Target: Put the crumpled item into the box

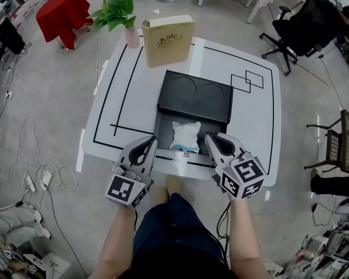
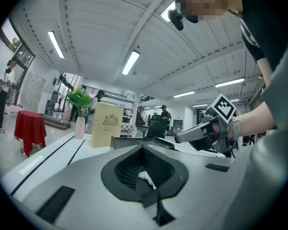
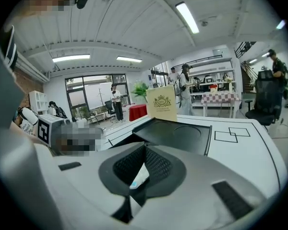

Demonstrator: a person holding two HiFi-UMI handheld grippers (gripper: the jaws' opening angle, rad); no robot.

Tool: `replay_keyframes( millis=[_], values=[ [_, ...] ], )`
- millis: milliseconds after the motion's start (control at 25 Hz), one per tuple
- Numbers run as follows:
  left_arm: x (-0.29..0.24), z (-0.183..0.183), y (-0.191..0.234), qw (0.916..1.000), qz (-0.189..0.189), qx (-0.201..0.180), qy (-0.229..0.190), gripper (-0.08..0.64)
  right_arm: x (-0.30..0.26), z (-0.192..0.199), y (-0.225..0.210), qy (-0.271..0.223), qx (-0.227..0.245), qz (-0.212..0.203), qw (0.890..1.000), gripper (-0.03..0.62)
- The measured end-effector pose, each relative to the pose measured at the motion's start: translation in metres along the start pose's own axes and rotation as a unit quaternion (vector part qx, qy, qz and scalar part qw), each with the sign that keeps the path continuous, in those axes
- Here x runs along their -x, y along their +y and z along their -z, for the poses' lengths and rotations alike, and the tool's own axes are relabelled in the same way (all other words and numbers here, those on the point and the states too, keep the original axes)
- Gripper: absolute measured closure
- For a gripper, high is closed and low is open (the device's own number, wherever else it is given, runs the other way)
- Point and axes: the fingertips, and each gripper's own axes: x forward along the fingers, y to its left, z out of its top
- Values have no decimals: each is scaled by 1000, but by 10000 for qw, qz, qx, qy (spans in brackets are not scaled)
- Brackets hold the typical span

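The crumpled white item (image 1: 185, 135), a wrinkled packet with a blue bit at its near edge, lies in the open black box (image 1: 163, 133). The box's lid (image 1: 195, 95) lies flat behind it. My left gripper (image 1: 153, 139) is at the box's near left corner and my right gripper (image 1: 210, 138) at its near right corner, with the item between them. Both have their jaws closed together. In the left gripper view (image 2: 145, 152) and the right gripper view (image 3: 145, 148) a white sliver shows along the line where the jaws meet.
The white table (image 1: 250, 127) carries black line markings. An upright beige book-like case (image 1: 167, 39) and a potted plant (image 1: 117, 11) stand at its far edge. A red-draped stool (image 1: 64, 13), an office chair (image 1: 302, 31) and floor cables (image 1: 41, 176) surround it.
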Motion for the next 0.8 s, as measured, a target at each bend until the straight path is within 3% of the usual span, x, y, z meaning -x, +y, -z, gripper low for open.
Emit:
replay_keyframes(
  millis=[800],
  values=[
    [-6, -46, 3, 9997, -48, -43, -214, 560, 35, -40, 5, -582, 149, 205, 9980, 588]
  ],
)
